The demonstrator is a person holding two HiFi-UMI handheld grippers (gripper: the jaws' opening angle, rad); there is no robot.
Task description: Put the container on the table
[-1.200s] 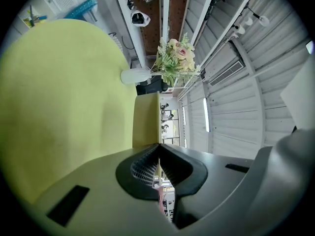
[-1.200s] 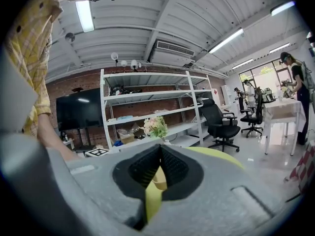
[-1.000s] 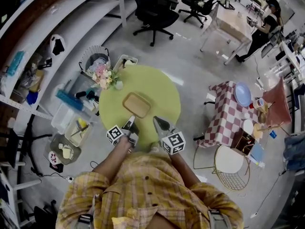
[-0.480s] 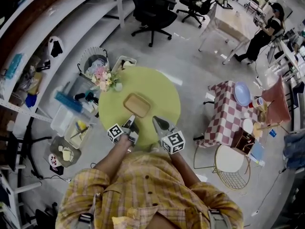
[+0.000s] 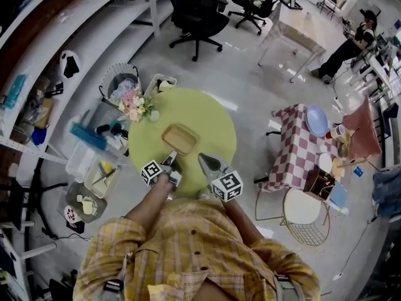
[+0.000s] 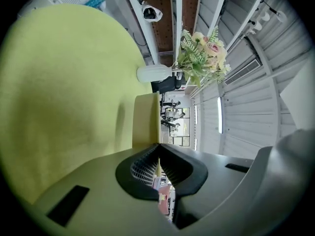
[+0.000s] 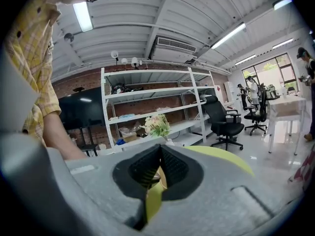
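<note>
A shallow tan container (image 5: 180, 138) rests flat near the middle of the round yellow-green table (image 5: 210, 115). Both grippers hover over the table's near edge, just short of the container. My left gripper (image 5: 170, 159) is shut with nothing in it, its tips pointing at the container's near left corner. My right gripper (image 5: 202, 158) is also shut and empty, to the right of the container's near side. In the left gripper view the container (image 6: 146, 122) shows edge-on just beyond the closed jaw tips (image 6: 158, 145). The right gripper view shows closed jaws (image 7: 160, 147) over the table's rim (image 7: 221, 156).
A white vase of flowers (image 5: 135, 102) stands at the table's far left edge, with crates and a basket (image 5: 122, 75) on the floor beside it. A checkered side table (image 5: 301, 146) and a wire chair (image 5: 304, 215) stand to the right. Office chairs (image 5: 194, 14) are further back.
The grippers and the container keep their places; only the head view has drifted slightly.
</note>
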